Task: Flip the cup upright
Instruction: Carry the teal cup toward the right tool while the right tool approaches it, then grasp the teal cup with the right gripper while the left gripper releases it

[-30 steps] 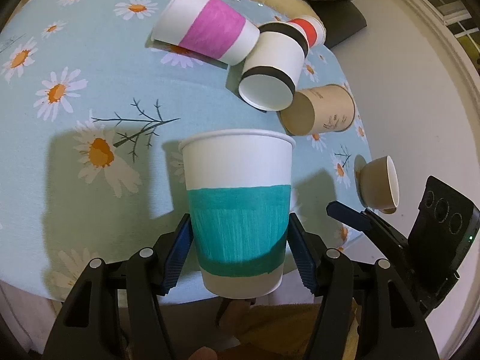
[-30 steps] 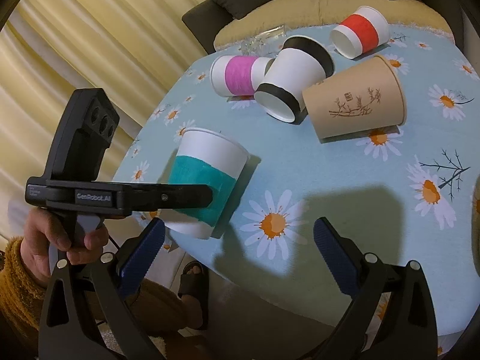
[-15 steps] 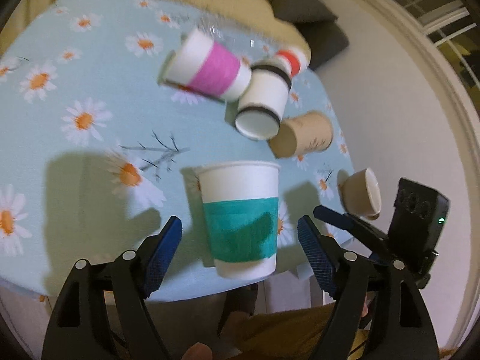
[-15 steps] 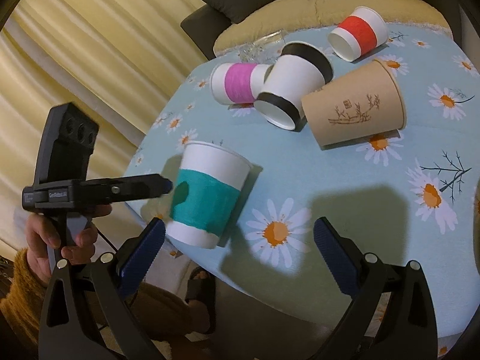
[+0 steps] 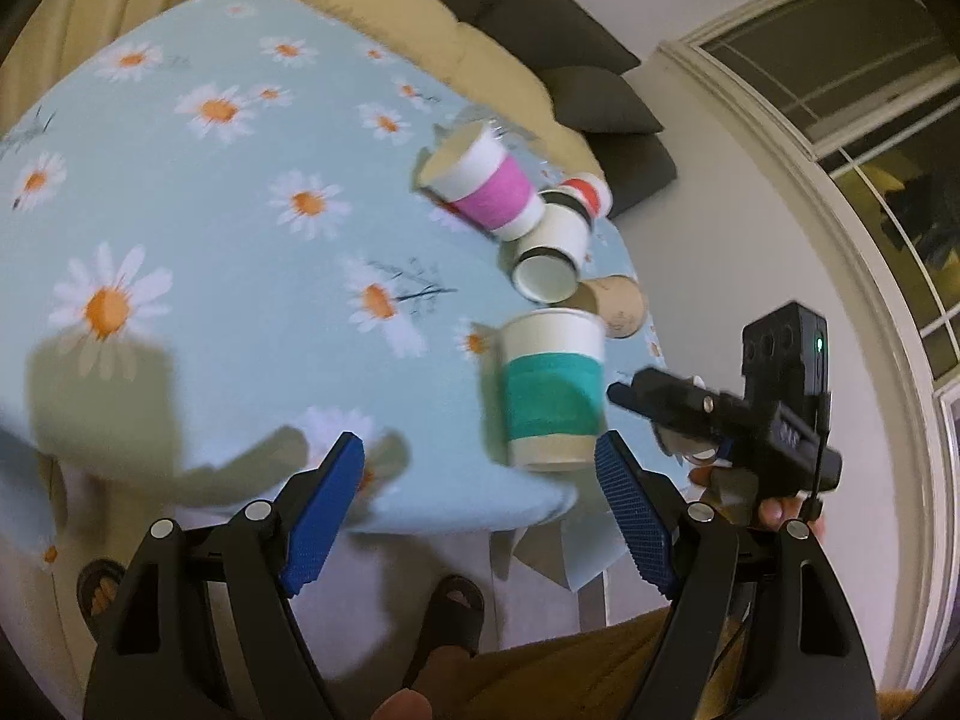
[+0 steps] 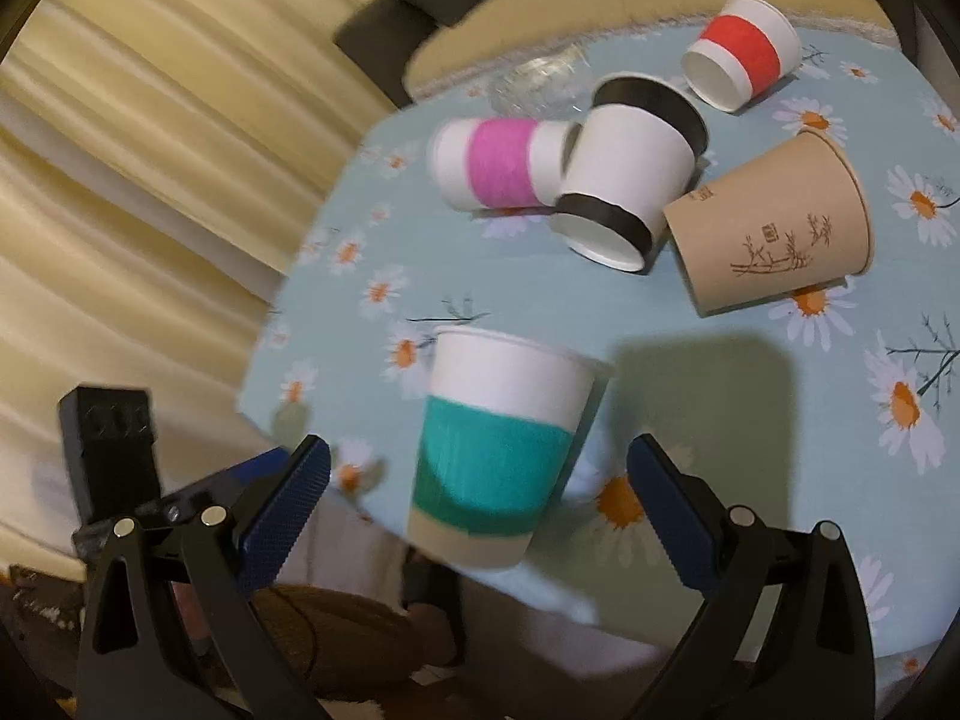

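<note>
Teal cup [image 6: 501,450]: upright on my worktop [image 5: 240,252], near its front edge, mouth up – nothing touching it.
My left hand-held gripper [image 5: 477,516]: spread wide, nothing between its blue pads [image 5: 321,504]; the teal cup sits at about 1 o'clock from it.
My right hand-held gripper [image 6: 477,510]: also spread wide, empty – the teal cup is at 12 o'clock, apart from both pads.
Other cups: 4 lie on their sides farther back – pink [image 6: 498,165], black-banded [image 6: 630,174], red [image 6: 741,57], brown [image 6: 774,228].
</note>
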`<state>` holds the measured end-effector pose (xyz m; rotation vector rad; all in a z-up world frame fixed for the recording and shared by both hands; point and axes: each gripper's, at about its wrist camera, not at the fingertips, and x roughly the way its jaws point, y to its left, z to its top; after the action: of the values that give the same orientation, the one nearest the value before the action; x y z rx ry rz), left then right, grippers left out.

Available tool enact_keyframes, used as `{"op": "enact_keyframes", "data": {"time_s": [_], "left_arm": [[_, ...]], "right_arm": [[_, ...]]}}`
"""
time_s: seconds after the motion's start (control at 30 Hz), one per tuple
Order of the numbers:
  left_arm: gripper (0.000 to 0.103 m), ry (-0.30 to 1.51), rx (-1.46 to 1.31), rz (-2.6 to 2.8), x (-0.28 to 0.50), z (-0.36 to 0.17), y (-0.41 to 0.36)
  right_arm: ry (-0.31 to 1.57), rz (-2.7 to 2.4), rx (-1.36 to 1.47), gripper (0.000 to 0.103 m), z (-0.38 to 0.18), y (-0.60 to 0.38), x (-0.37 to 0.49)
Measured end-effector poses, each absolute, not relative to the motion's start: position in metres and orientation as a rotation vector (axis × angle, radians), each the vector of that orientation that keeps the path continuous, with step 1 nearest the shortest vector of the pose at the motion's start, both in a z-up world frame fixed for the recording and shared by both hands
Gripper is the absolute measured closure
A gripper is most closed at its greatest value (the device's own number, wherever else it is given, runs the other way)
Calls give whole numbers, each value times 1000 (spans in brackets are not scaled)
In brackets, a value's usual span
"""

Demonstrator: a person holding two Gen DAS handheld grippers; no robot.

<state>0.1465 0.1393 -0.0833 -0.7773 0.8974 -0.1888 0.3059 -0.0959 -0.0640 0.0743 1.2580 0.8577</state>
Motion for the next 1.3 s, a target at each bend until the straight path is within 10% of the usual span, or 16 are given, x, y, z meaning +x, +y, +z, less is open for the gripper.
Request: {"op": "enact_keyframes", "data": {"time_s": [0.77, 1.3], "left_arm": [[26, 875, -768, -217, 148, -76, 151], [25, 861, -657, -118, 148, -71, 148]], "right_arm": [[1473, 608, -20, 37, -82, -62, 323], [841, 765, -33, 37, -13, -93, 226]]}}
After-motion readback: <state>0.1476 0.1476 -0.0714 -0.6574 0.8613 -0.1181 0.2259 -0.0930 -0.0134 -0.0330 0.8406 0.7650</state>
